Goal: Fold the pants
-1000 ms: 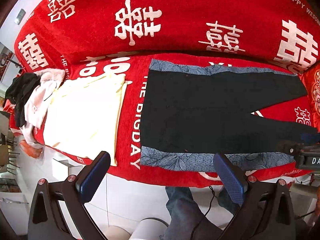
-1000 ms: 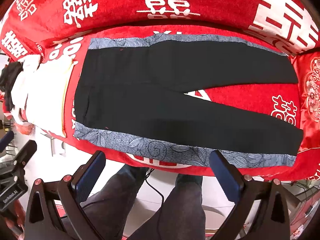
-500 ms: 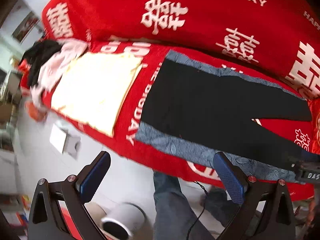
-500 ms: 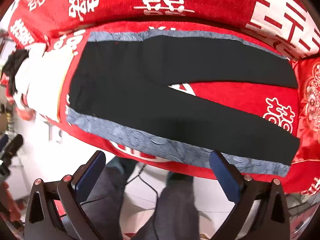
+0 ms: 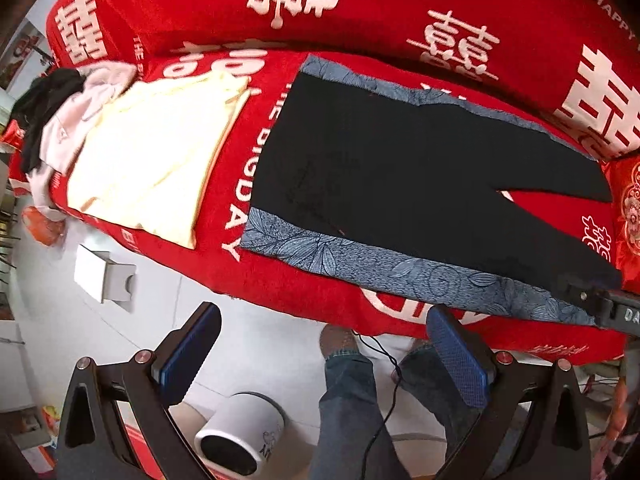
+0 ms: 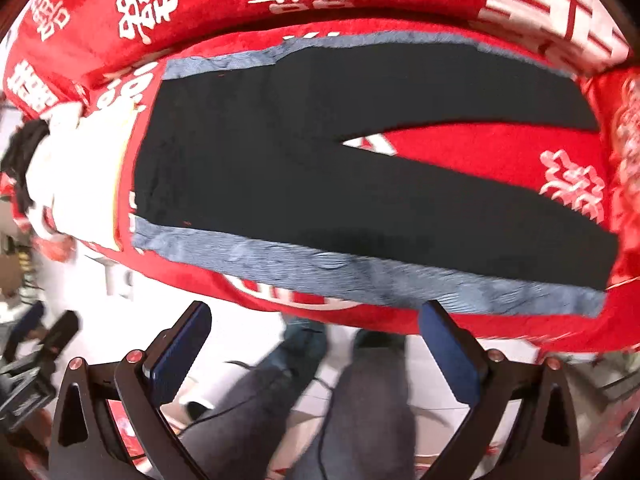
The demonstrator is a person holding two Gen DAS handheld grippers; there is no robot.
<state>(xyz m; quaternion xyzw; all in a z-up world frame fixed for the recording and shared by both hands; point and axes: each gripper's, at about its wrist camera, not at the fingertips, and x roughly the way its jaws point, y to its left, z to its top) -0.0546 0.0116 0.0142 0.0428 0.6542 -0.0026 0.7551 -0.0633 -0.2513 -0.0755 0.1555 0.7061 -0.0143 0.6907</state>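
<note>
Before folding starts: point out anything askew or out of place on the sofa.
Nothing on the pants stands out: they lie flat, legs spread in a V. The only untidy spot is a heap of clothes bunched at the far end beside the flat cream garment.

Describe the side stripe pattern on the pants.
Blue-grey with a leaf print on the side stripe of the black pants; clearest in left wrist view.
</note>
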